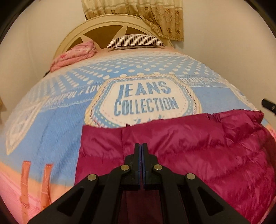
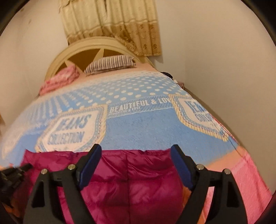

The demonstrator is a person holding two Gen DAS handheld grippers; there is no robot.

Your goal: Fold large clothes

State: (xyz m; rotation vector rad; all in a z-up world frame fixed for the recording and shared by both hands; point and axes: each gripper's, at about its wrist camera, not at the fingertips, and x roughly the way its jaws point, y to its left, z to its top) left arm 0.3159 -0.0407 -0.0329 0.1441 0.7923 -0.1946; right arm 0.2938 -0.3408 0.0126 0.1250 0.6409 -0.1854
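A magenta puffer jacket (image 1: pixel 189 146) lies spread on the blue blanket (image 1: pixel 60 120) at the near end of the bed. My left gripper (image 1: pixel 141 146) hangs over the jacket's left half, jaws shut pad to pad with no fabric visible between them. The right gripper (image 2: pixel 136 149) hovers above the jacket (image 2: pixel 134 181) near its far edge, jaws wide open with the cloth below them and nothing pinched. A black part of the right gripper (image 1: pixel 268 105) shows at the right edge of the left wrist view. The left gripper (image 2: pixel 15 170) shows at the left edge of the right wrist view.
The blanket (image 2: pixel 138 129) reads "JEANS COLLECTION". A striped pillow (image 1: pixel 136 40) and a folded pink quilt (image 1: pixel 75 53) rest against the cream headboard (image 1: pixel 69 37). A beige curtain (image 1: pixel 155 13) hangs behind. White walls close in on both sides of the bed.
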